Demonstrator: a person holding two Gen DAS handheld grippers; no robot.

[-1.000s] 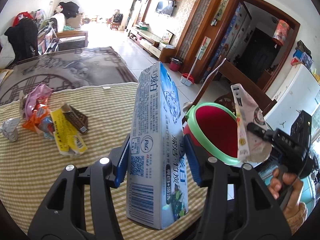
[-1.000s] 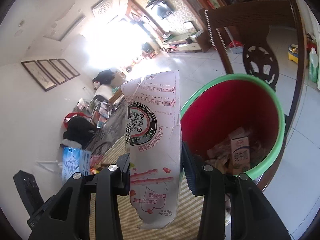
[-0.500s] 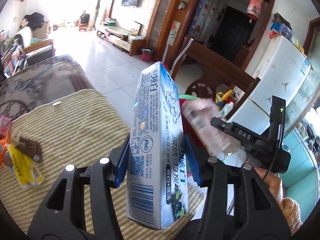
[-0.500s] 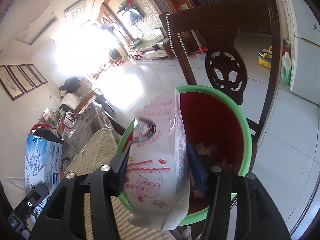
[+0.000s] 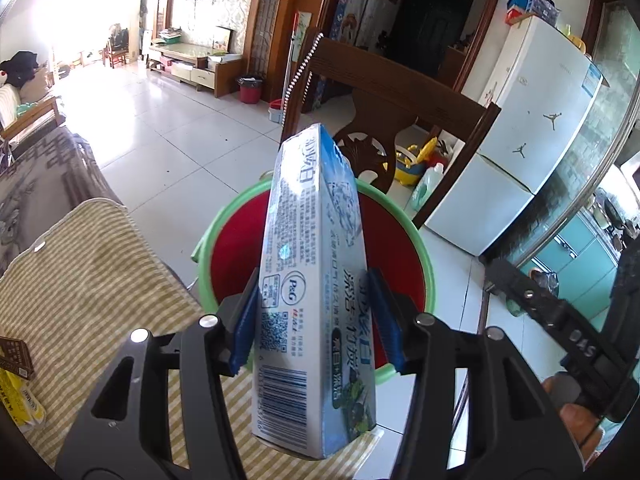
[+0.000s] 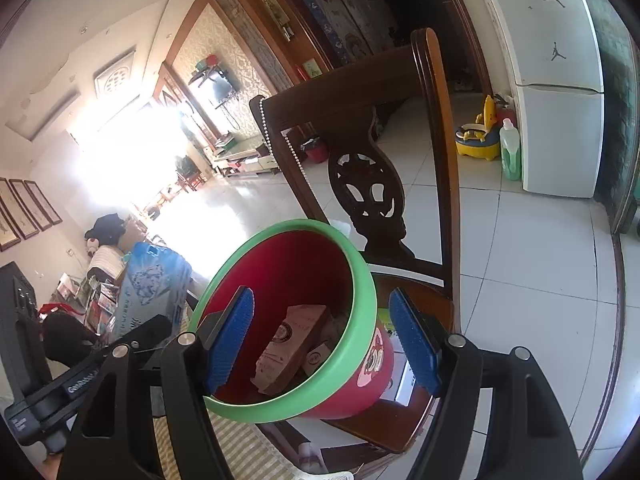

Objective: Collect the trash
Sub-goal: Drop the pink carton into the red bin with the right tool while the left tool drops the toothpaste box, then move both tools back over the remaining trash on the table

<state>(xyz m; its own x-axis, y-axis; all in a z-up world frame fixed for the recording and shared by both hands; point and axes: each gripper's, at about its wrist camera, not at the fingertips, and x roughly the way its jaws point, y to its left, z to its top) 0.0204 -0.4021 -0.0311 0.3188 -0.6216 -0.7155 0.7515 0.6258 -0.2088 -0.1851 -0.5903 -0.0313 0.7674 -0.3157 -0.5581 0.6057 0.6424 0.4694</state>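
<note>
Left wrist view: the left gripper (image 5: 314, 318) clamps its 2 blue pads on the long sides of a blue-and-white toothpaste box (image 5: 314, 280), held upright and tilted forward over the mouth of the green-rimmed red bin (image 5: 416, 240), which stands beside the edge of the striped tablecloth (image 5: 92, 280). More wrappers (image 5: 16, 380) lie at the cloth's left edge. The carton looks light, stiff and hollow — likely easy to crush, best pinched across its narrow faces low down, as here.

Right wrist view: the right gripper (image 6: 322, 342) hangs spread wide and empty above the bin (image 6: 280, 404), which sits on a dark wooden chair (image 6: 434, 184). A pale printed carton (image 6: 292, 344) lies inside among other scraps. The toothpaste box (image 6: 154, 292) shows at left — not yet dropped.
</note>
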